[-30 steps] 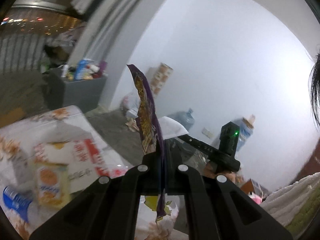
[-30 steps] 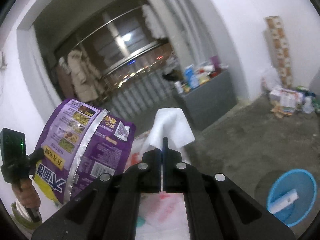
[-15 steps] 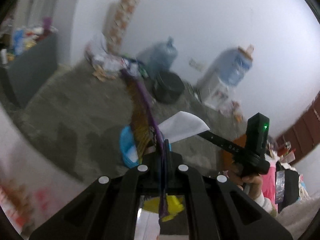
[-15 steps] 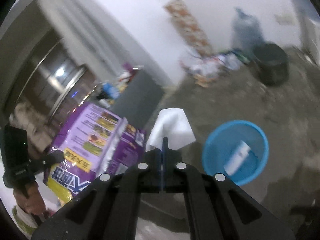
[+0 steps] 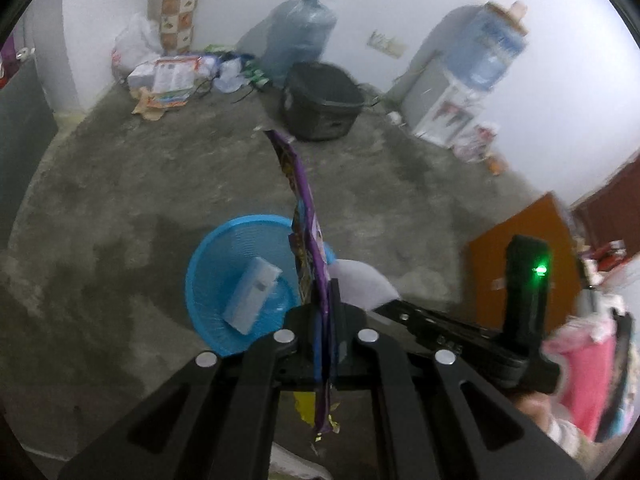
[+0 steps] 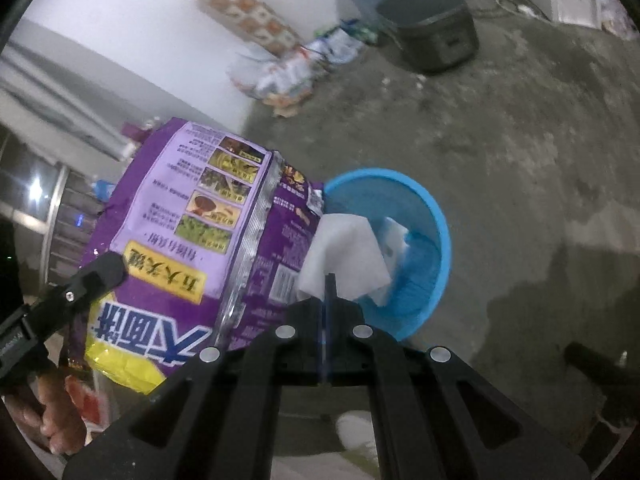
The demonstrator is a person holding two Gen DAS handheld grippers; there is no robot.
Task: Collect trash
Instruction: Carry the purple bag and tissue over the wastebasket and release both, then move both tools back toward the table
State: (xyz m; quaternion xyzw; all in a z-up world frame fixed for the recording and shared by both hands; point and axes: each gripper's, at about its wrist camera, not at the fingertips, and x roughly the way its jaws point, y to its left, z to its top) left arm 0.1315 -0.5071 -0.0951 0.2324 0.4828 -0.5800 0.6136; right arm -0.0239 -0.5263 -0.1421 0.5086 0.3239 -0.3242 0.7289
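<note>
My left gripper (image 5: pixel 326 292) has a purple snack wrapper (image 5: pixel 304 208) standing edge-on between its jaws, which are opening. The wrapper hangs over the rim of a blue basket (image 5: pixel 208 272) on the concrete floor. A white box (image 5: pixel 252 296) lies inside the basket. My right gripper (image 6: pixel 329 284) is shut on a white tissue (image 6: pixel 344 256), held above the near side of the blue basket (image 6: pixel 436 240). The wrapper (image 6: pixel 192 232) shows its printed face just left of the tissue. The tissue (image 5: pixel 360 284) also peeks out beside the wrapper in the left wrist view.
A black bin (image 5: pixel 320 104) stands beyond the basket, with a water bottle (image 5: pixel 300 36) behind it. A water dispenser (image 5: pixel 440 108) is at the back right and a litter pile (image 5: pixel 168 80) at the back left. An orange board (image 5: pixel 528 264) leans at the right.
Both grippers swung away from the table and tipped down toward the floor. The blue basket has come close under them. The wrapper and the tissue stayed between their jaws.
</note>
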